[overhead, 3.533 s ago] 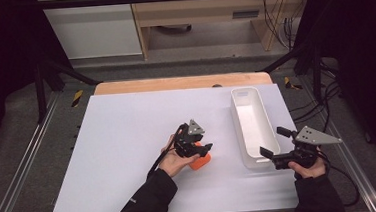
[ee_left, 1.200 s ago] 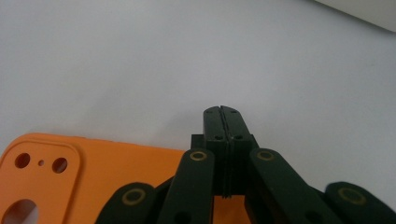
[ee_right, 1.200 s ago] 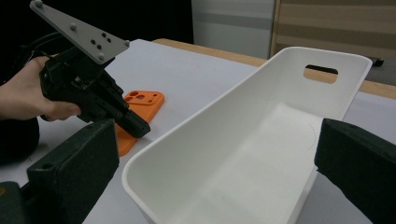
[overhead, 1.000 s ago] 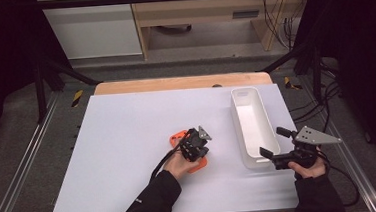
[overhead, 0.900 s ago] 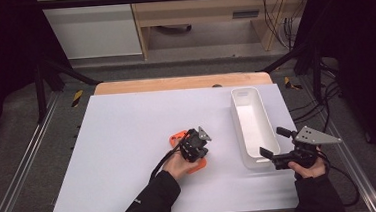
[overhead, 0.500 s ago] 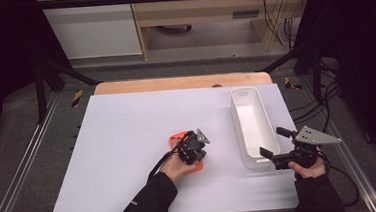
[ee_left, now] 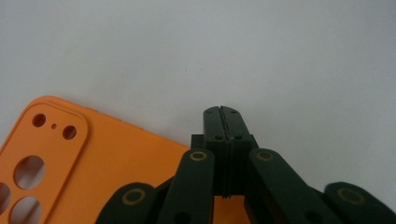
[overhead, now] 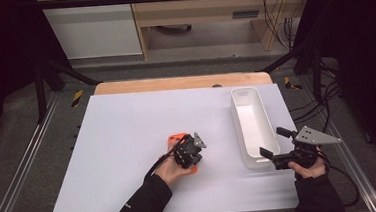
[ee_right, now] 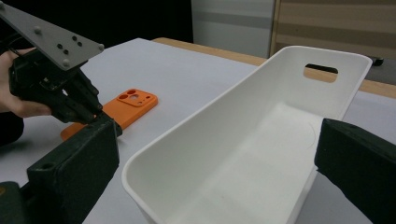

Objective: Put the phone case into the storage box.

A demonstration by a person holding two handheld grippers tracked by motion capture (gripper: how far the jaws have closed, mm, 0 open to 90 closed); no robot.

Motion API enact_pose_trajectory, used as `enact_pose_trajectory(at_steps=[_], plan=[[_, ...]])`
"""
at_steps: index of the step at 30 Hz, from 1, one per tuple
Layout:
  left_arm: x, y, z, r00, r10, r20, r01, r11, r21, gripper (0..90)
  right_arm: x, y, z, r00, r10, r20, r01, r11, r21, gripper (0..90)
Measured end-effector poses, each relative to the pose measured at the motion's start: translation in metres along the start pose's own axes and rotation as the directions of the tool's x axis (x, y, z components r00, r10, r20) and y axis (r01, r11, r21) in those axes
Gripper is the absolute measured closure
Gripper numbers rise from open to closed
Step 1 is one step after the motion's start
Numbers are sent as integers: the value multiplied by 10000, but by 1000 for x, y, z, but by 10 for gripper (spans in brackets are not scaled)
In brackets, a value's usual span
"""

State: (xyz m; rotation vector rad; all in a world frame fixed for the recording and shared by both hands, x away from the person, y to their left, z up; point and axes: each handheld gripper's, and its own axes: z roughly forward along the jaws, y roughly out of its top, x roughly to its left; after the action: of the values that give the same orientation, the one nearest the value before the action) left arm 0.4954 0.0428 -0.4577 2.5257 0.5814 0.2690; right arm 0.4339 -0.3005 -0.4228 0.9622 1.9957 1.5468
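An orange phone case (overhead: 178, 136) lies flat on the white table top (overhead: 127, 120), camera cut-outs showing (ee_left: 93, 158). My left gripper (overhead: 192, 153) points down onto the case's near right part, its jaws shut against each other (ee_left: 222, 112) with nothing between them. In the right gripper view its tips (ee_right: 95, 114) rest at the edge of the case (ee_right: 133, 100). My right gripper (overhead: 273, 142) is held level at the near end of a white tray (overhead: 237, 122), jaws wide open (ee_right: 215, 140) on either side of the tray's near end wall, not touching it.
The long white tray (ee_right: 201, 112) has nothing in it and a handle slot (ee_right: 320, 71) in its far end. A wooden strip (overhead: 174, 83) borders the table's far edge. Metal rails (overhead: 24, 162) run along both sides, with cables (overhead: 321, 101) at the right.
Since the oldest frame the case has ended up farther up and left, and my left gripper has turned over onto it. In the last second the left hand barely shifted. The right hand stayed still.
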Motion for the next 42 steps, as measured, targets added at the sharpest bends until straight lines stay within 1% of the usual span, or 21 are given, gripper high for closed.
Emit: enact_pose_trajectory(at_steps=[3, 5, 7, 11, 15, 20, 24, 35, 37, 42], plan=[[0, -4, -3, 10000, 12, 23, -12, 10000, 34, 899, 0, 0, 0, 10000, 8, -2, -8, 10000, -1, 4], [0, -5, -5, 10000, 83, 9, -83, 9998, 160, 899, 0, 0, 0, 10000, 10, 3, -10, 10000, -1, 4], [-1, -8, -6, 9999, 129, -31, -129, 9998, 183, 899, 0, 0, 0, 10000, -3, 4, 3, 10000, -6, 4], [0, -13, -10, 9999, 117, -42, -116, 9997, 231, 899, 0, 0, 0, 10000, -6, 3, 6, 10000, -14, 4], [0, -19, -15, 9998, 194, -104, -191, 9993, 313, 899, 0, 0, 0, 10000, 18, -8, -18, 10000, 16, 4], [2, -25, -20, 9999, 126, -80, -123, 9993, 358, 899, 1, 0, 0, 10000, 18, -2, -18, 10000, 25, 5], [2, -29, -23, 9997, 203, -157, -196, 9989, 422, 899, 0, 0, 0, 10000, 28, -9, -28, 10000, 12, 4], [7, -42, -32, 9998, 80, -178, -71, 9989, 471, 899, 1, 0, 1, 10000, 37, -13, -37, 10000, 35, 4], [8, -44, -33, 9998, 109, -192, -99, 9987, 503, 899, 1, 0, 1, 10000, 49, -17, -49, 10000, 49, 4], [10, -49, -36, 9999, -18, -155, 25, 9990, 438, 899, 0, 0, 0, 10000, 28, -25, -28, 10000, 7, 4]])
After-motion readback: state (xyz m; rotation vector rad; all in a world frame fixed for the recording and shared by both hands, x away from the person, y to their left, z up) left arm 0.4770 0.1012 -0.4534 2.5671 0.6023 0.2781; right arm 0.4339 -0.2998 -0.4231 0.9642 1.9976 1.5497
